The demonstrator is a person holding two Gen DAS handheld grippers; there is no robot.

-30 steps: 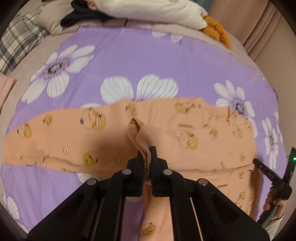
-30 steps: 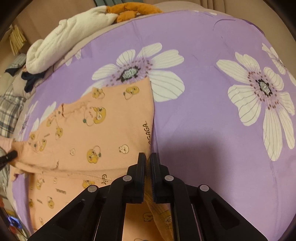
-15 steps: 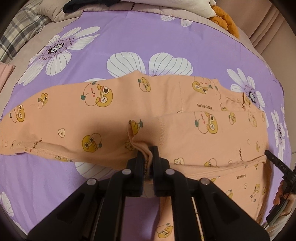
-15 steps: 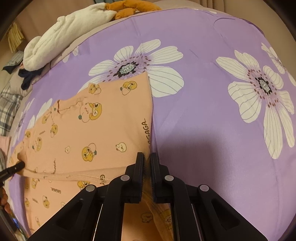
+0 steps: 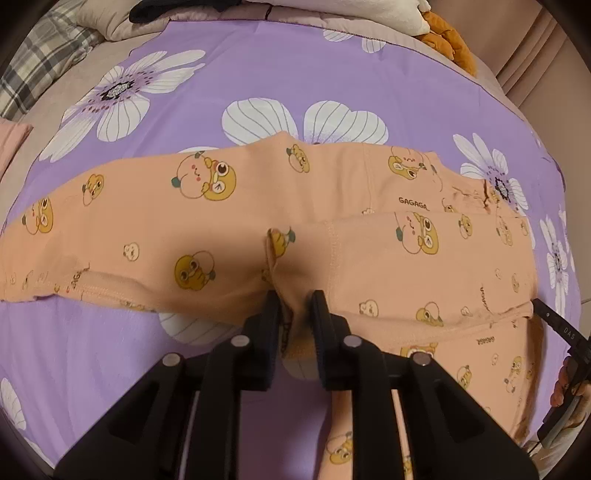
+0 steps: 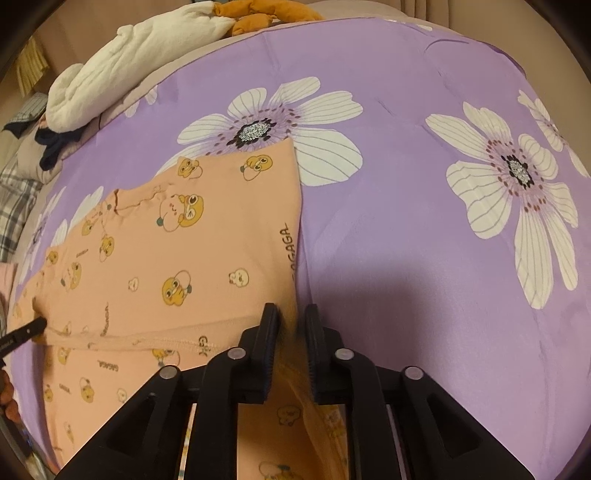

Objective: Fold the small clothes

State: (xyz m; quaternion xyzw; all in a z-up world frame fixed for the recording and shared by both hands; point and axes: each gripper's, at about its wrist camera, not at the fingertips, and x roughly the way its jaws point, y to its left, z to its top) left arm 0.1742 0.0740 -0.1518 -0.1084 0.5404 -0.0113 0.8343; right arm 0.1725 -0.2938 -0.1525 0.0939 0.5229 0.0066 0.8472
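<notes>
A small peach garment (image 5: 332, 206) printed with yellow cartoon faces lies on a purple flowered sheet (image 5: 258, 81). One part is folded over the rest, its stitched edge running across. My left gripper (image 5: 294, 306) has its jaws slightly apart, with a bunched fold of the fabric between the fingers. The garment also shows in the right wrist view (image 6: 184, 258). My right gripper (image 6: 291, 321) has its jaws slightly apart around the folded edge at the garment's right side. Each gripper's tip shows at the other view's edge.
The purple sheet (image 6: 406, 221) covers a bed. A white bundle of cloth (image 6: 140, 62), an orange plush (image 6: 258, 14), dark clothing (image 6: 55, 144) and a plaid cloth (image 5: 40, 62) lie along the far edge. A pink cloth (image 5: 11, 140) lies at the left.
Both grippers lowered the folded part onto the rest of the garment. Their jaws, shut on the fabric before, now stand slightly apart.
</notes>
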